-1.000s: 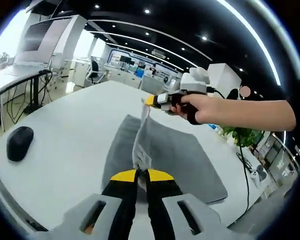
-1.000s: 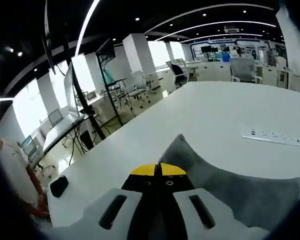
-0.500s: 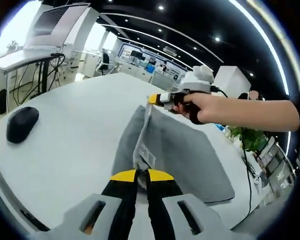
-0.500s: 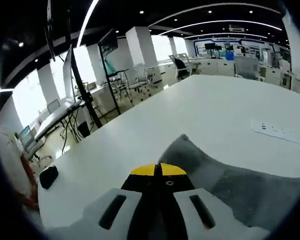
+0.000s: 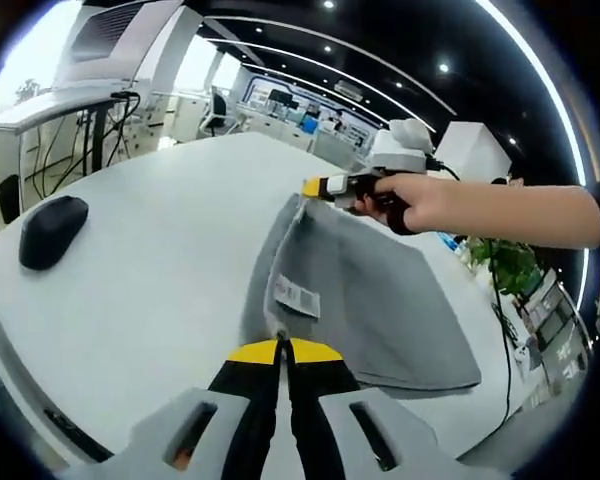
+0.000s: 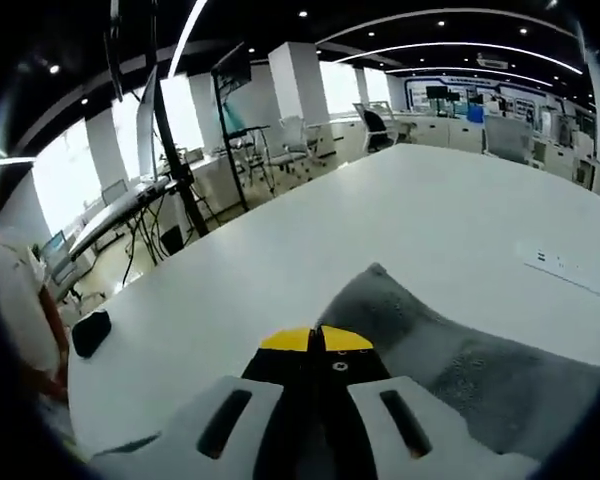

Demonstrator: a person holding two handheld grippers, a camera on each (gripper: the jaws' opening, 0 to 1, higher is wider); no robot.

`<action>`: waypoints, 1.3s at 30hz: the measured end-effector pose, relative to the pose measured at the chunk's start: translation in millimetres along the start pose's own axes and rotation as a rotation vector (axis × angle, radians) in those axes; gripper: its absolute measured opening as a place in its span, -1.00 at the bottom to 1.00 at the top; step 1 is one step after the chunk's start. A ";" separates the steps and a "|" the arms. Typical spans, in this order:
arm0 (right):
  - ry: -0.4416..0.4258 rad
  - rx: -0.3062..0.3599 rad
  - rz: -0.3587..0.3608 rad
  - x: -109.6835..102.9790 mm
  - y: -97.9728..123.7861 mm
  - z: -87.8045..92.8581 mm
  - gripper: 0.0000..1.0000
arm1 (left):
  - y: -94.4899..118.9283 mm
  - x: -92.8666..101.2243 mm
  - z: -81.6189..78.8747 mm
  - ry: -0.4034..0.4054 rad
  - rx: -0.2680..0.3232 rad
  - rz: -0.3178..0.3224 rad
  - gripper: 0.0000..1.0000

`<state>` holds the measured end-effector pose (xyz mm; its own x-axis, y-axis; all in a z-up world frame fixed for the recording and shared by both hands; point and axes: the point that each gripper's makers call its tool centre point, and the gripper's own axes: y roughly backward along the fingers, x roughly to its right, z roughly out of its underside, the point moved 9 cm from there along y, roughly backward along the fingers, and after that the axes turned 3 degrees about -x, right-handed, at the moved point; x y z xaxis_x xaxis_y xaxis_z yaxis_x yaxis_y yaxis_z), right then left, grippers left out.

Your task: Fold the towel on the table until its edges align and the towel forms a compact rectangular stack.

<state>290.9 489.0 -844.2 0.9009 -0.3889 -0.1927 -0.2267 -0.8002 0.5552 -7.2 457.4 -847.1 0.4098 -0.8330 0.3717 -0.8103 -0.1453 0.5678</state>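
A grey towel [image 5: 370, 290] lies partly folded on the white table [image 5: 150, 260], with a white label [image 5: 298, 296] showing on its raised edge. My left gripper [image 5: 284, 349] is shut on the towel's near corner. In the left gripper view my right gripper [image 5: 318, 186], held by a person's hand [image 5: 405, 200], is shut on the far corner and lifts that edge off the table. In the right gripper view the right gripper [image 6: 318, 340] is shut on the towel [image 6: 460, 360], which hangs down to the right of its jaws.
A black computer mouse [image 5: 50, 229] lies on the table to the left, also seen as the mouse [image 6: 90, 332]. A white power strip [image 6: 570, 272] sits far right. A green plant [image 5: 510, 265] stands past the table's right edge. Desks and chairs fill the room behind.
Both grippers have carried the held towel edge lower and forward, so the raised fold now leans closer to the table. The label has turned more into view.
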 end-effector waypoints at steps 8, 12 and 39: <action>0.015 -0.051 -0.028 -1.2 0.0 8.3 -0.87 | -1.4 1.6 -0.6 -0.014 -0.011 -0.009 -0.82; 0.033 -0.057 -0.028 -0.7 3.0 9.9 -0.83 | 0.1 -1.5 -0.5 -0.045 -0.014 -0.071 -0.62; 0.041 -0.059 -0.058 29.8 50.3 -1.0 -0.53 | 0.0 27.9 -18.1 -0.224 0.008 -0.028 -0.14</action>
<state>306.7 437.6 -821.2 0.9268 -0.3221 -0.1932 -0.1522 -0.7924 0.5907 11.8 443.9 -823.4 0.3291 -0.9264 0.1829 -0.8037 -0.1731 0.5693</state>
